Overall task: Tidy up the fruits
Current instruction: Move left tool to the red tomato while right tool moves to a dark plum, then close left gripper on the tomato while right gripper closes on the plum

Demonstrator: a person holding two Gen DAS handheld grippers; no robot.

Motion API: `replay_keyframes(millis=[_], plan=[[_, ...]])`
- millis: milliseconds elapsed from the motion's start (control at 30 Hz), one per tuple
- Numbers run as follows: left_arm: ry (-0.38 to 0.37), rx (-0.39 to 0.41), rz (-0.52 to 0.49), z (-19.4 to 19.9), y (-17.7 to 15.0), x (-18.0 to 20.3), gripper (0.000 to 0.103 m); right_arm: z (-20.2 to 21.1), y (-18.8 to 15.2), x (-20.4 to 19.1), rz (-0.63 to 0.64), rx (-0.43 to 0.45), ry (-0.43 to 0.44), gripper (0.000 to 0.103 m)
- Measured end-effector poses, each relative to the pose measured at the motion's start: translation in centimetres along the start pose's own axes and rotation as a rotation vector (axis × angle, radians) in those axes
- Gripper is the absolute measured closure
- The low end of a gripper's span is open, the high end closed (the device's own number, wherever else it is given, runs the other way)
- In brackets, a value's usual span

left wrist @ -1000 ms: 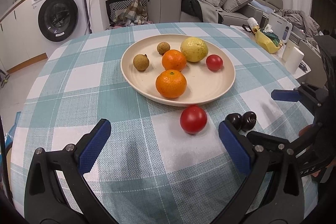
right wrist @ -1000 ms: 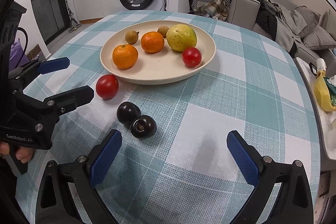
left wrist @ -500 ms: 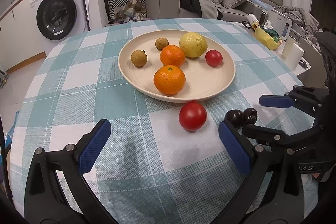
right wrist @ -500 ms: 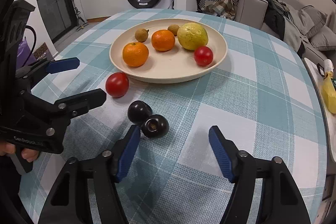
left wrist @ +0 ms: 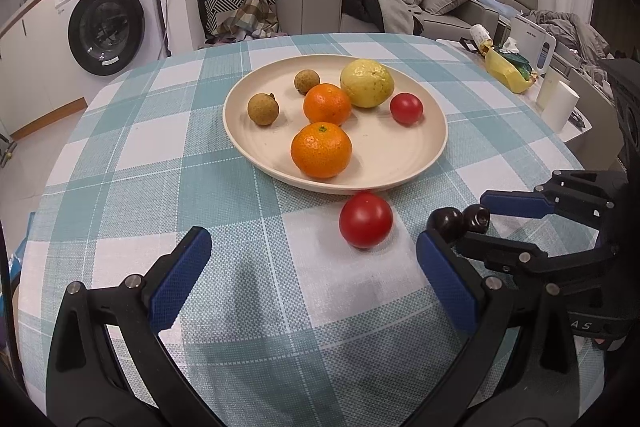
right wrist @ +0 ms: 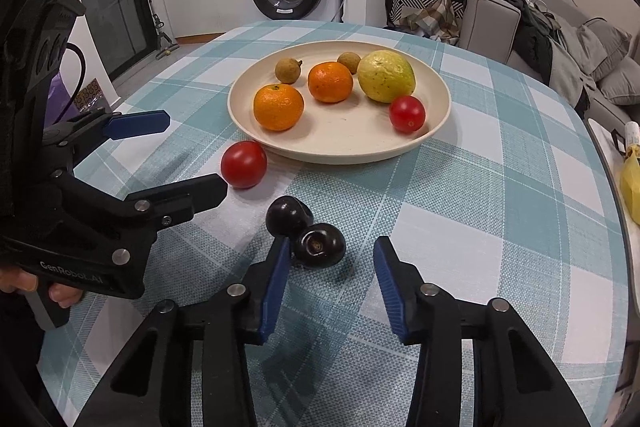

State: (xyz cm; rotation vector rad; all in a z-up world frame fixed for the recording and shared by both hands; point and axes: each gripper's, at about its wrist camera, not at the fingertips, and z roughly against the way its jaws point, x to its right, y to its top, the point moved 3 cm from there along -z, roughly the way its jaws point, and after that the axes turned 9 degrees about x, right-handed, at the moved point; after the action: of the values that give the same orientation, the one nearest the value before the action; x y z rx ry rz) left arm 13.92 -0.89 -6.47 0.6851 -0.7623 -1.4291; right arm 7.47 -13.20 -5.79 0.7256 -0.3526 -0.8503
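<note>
A round table [left wrist: 132, 163] under a teal-and-white checked cloth is carrying a cream plate [left wrist: 404, 163] holding two oranges, a yellow-green fruit [left wrist: 367, 83], two small brown fruits and a small red tomato [left wrist: 406, 108]. A larger tomato [left wrist: 365, 220] is lying on the cloth just beside the plate's near rim. Near it, two dark plums [right wrist: 306, 231] are sitting on the cloth, touching each other.

The right gripper [right wrist: 330, 285] is resting low over the cloth with its jaws partly spread — the left blue pad is sitting right against the nearer plum [right wrist: 320, 245], while the right pad is standing clear of it, so nothing is clamped. The left gripper [left wrist: 314, 281] is hovering above the cloth with its jaws spread wide and nothing between them — the larger tomato is lying just ahead of its fingertips.
</note>
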Motion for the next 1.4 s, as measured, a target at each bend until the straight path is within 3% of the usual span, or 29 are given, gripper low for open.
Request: replay_keyframes(millis=[333,1067,1233,1400], plan=[[0.001,-0.001,-0.001,0.0,0.0,0.0,0.001,0.1,0.0,0.0,-0.008,0.008,0.026,0.076],[-0.035,-0.012,-0.024,-0.8,0.2,1.1,0.002,1.1,0.5,1.3,-0.049,0.044,-0.014,0.076],[-0.072,-0.058,-0.017,-1.8,0.2,1.4,0.024,1.2,0.7,1.6,-0.062,0.056,-0.021,0.076],[-0.084,-0.071,-0.026,-2.5,0.3,1.9,0.034,1.4,0.8,1.8,-0.07,0.062,-0.022,0.076]])
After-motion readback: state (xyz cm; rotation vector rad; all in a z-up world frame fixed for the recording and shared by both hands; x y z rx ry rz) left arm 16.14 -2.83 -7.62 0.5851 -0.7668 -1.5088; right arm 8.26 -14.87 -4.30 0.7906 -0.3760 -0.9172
